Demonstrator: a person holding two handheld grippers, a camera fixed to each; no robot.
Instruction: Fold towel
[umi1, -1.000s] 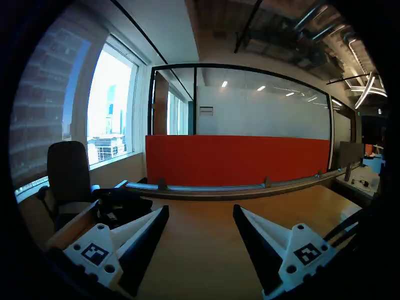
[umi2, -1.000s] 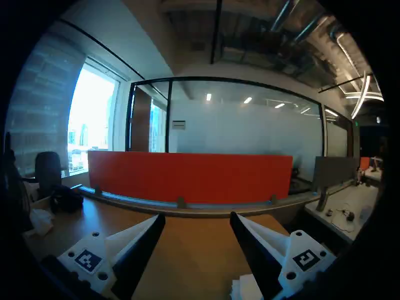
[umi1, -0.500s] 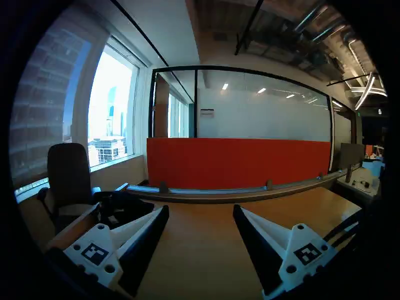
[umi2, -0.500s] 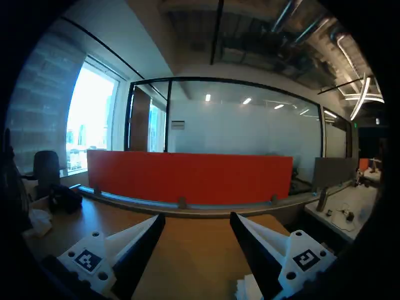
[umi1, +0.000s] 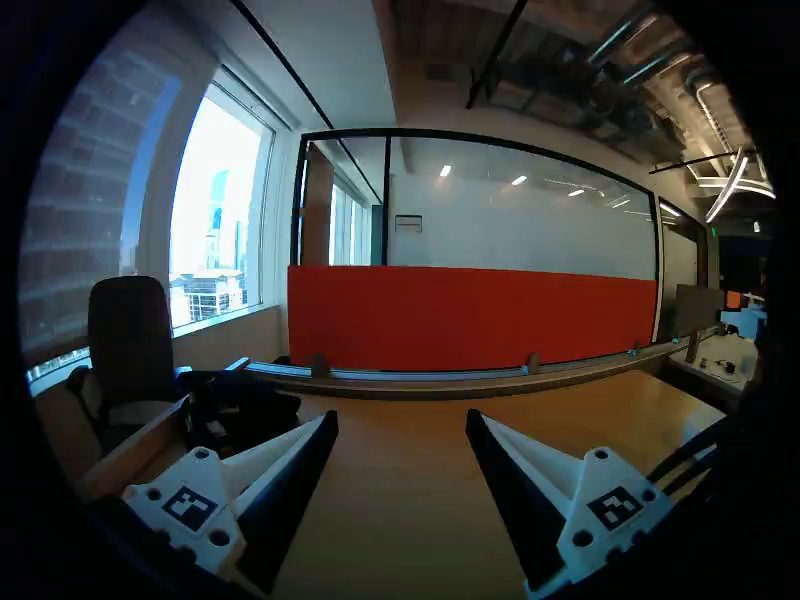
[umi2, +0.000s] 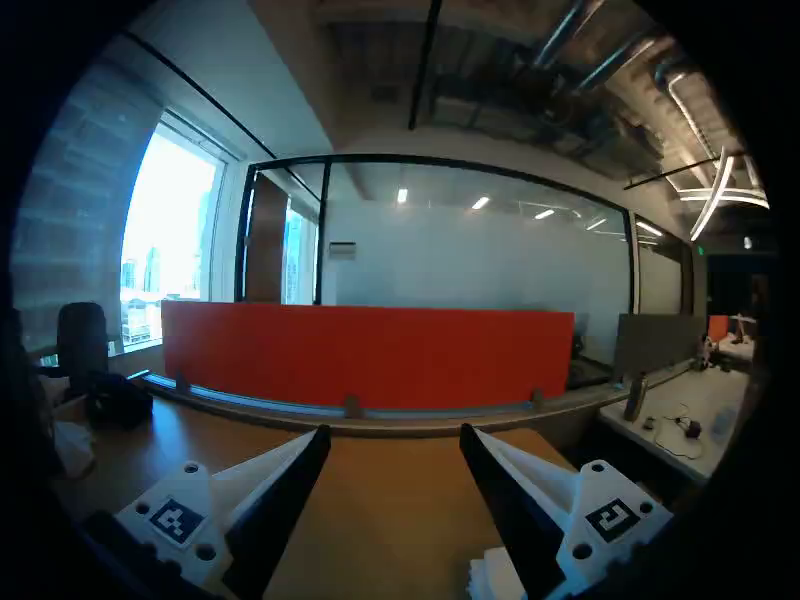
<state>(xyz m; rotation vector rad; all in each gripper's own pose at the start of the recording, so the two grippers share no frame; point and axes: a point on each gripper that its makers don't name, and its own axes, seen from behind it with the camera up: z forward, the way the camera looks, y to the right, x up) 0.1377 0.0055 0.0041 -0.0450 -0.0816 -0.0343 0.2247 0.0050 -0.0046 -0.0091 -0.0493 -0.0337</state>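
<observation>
My left gripper (umi1: 400, 425) is open above a bare wooden desk (umi1: 400, 500), with nothing between its white fingers. In the right gripper view my right gripper (umi2: 393, 440) is open too, over the same kind of desk top (umi2: 390, 520). A white folded cloth, likely the towel (umi2: 490, 580), peeks out at the bottom edge beside the right finger. Neither gripper touches it.
An orange divider panel (umi1: 470, 318) runs along the desk's far edge. A black bag (umi1: 235, 408) and an office chair (umi1: 125, 345) sit at the left. In the right gripper view, a crumpled white cloth (umi2: 72, 445) lies far left and another desk (umi2: 680, 430) stands right.
Both views have shifted slightly, the scene drifting a little; both grippers stay open and hold nothing.
</observation>
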